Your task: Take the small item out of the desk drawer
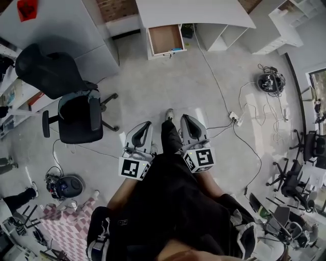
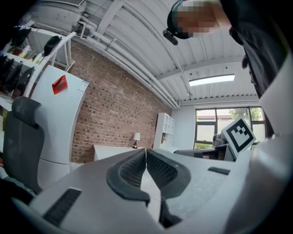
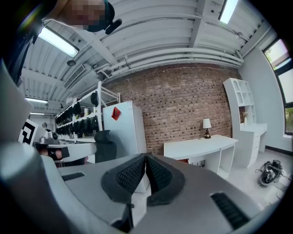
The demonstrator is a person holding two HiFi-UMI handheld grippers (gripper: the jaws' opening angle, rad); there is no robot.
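Far beyond left tongs (image 1: 147, 124) and right tongs (image 1: 185, 118), both pressed together empty, the open drawer (image 1: 164, 38)

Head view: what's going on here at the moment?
A person stands on the open floor, well short of the white desk, holding the left gripper and right gripper out in front. Both are shut with nothing between their jaws. The desk drawer stands open, but neither gripper is near it, so no item is picked up yet.

This is an office-like lab space: swivel office chairs (image 1: 76, 117) on a bare grey floor (image 1: 168, 86), a white bench (image 1: 204, 12), a brick wall (image 3: 183, 105), white shelving (image 3: 238, 105), tangled cables (image 1: 270, 81) and ceiling strip lights (image 2: 215, 80).
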